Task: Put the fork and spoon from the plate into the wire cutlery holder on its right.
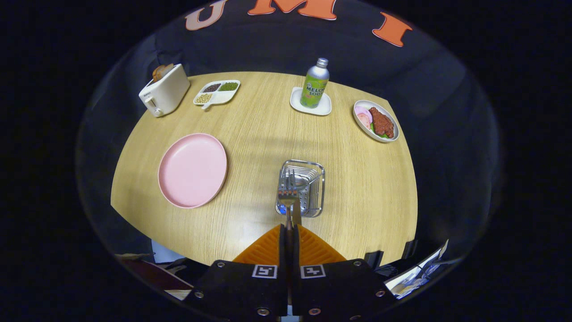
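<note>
My gripper (289,227) is shut on the handle of a metal fork (287,193). The fork's tines point ahead, over the near left part of the wire cutlery holder (315,197). The holder stands on the wooden table just beyond my fingertips. A metal spoon (300,183) lies in the holder, and its handle leans out over the near rim beside the fork. To the left of the holder sits the round pink plate (192,170) with nothing on it.
Along the table's far side stand a white toaster (164,90) with bread in it, a divided dish (216,92) of beans, a green soda bottle (315,84) on a white coaster, and an oval dish (375,120) of food. Cluttered items lie below the near table edge.
</note>
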`<state>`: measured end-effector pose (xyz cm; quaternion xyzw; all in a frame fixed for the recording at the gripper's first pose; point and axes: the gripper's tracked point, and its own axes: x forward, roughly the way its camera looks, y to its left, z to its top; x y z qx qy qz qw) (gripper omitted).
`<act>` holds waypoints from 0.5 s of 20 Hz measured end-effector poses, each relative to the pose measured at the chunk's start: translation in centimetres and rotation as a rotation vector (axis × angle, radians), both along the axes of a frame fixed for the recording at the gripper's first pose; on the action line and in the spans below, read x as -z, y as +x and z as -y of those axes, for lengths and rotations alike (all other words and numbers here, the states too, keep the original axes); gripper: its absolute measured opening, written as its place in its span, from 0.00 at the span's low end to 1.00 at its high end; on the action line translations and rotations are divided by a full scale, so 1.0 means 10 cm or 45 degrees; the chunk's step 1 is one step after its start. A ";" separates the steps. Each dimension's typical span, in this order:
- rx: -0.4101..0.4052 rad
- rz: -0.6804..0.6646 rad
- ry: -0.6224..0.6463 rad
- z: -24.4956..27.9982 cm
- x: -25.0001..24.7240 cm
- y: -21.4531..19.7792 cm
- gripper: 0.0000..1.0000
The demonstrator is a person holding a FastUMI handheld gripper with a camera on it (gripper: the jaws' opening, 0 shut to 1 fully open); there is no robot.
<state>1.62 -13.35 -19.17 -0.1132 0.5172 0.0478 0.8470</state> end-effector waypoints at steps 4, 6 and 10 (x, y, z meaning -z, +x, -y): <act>-0.008 -0.096 -0.020 0.08 0.05 0.09 0.05; -0.008 -0.130 -0.025 0.09 0.05 0.14 0.05; -0.060 -0.210 -0.057 0.07 0.08 0.19 0.05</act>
